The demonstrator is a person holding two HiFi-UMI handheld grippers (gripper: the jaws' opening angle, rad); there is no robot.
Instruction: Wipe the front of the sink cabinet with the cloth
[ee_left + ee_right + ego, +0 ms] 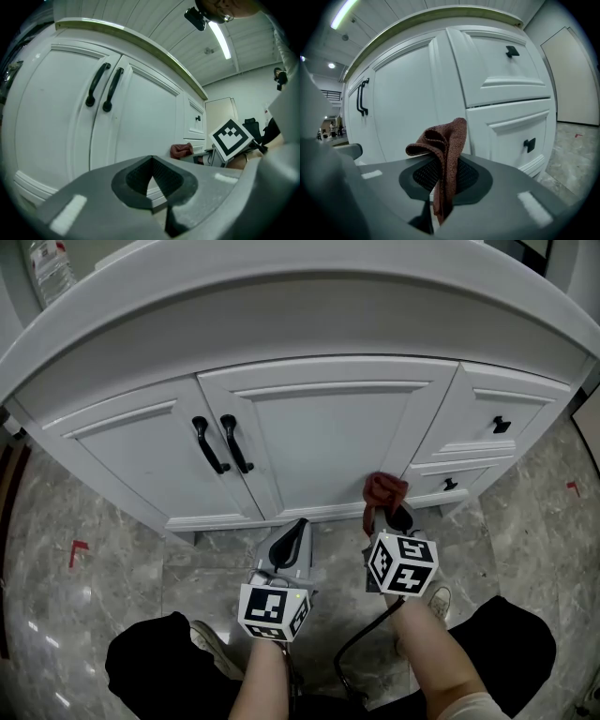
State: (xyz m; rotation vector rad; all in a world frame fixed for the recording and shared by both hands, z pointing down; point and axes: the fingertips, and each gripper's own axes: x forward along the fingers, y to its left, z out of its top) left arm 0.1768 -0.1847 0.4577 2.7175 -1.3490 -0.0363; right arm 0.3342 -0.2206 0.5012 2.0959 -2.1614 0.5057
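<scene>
– Forearms and the two marker cubes filled the bottom of the head view. What did the right gripper (389,517) have in it?

– It was clamped on the cloth (384,491). In the right gripper view the jaws were closed on a rust-brown fold, with the rest of the cloth (443,140) bunched up above them.

– And where did the cloth sit against the cabinet (319,427)?

– Low, at centre right of the head view, by the foot of the strip between the right-hand door (319,442) and the lower drawer (459,479). Whether it touched the white front could not be told.

– The left gripper (289,542)?

– Its jaws were together on nothing. It hung at lower centre, just below the doors, with the black handles (223,444) up and to the left of it.

– How would the cloth handle?

– It looked light, limp and coarse-woven, so it would probably drape and fold instead of pushing flat. The pinch held only a narrow part, and the loose bunch was likely to flop as it dragged. A hold nearer the middle of the bunch would probably press more fabric onto the panel. The painted front looked smooth, so sliding should be easy.

– Any risk?

– The hard jaw tips could perhaps scrape the paint if the cloth slipped aside.
</scene>
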